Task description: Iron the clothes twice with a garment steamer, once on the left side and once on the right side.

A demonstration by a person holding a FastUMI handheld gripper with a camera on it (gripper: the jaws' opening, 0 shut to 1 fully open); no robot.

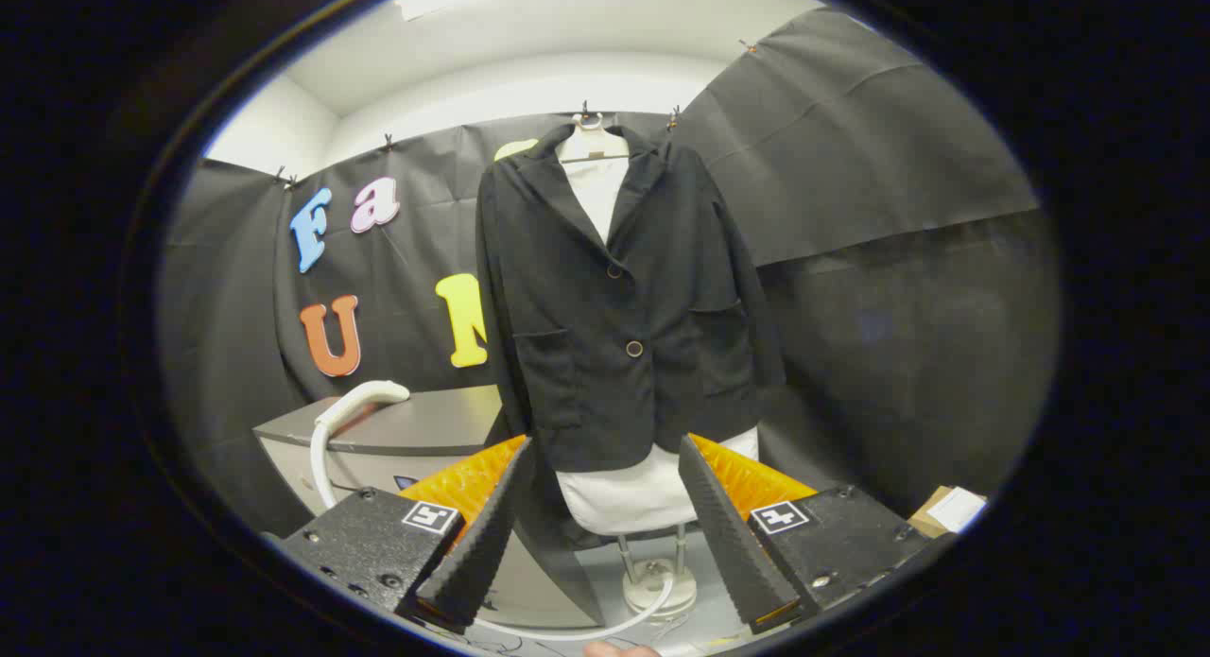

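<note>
the gripper (605,534) is standing with its two fingers spread wide apart and holding nothing, the gap between them looking straight at the lower part of a dress form. a black jacket (619,298) is hanging beyond the fingers, well apart from them, worn on a white dress form (643,496) whose pale bottom is showing between the fingertips under the jacket's hem. the jacket is facing the gripper, its two front buttons (634,349) are showing down the middle, and its sleeves are hanging straight at both sides. the form is standing on a thin pole with a round base (659,586) just ahead of the fingers. the steamer head (364,397) is lying on a grey table (425,430) beyond the left finger, beside the jacket, its pale handle pointing away from the jacket. a white hose (321,468) is curving down from it along the table's front, and a white hose is running on past the fingers over the floor toward the round base. a cardboard box (945,510) is sitting off past the right finger, near the black cloth wall (898,288).
</note>
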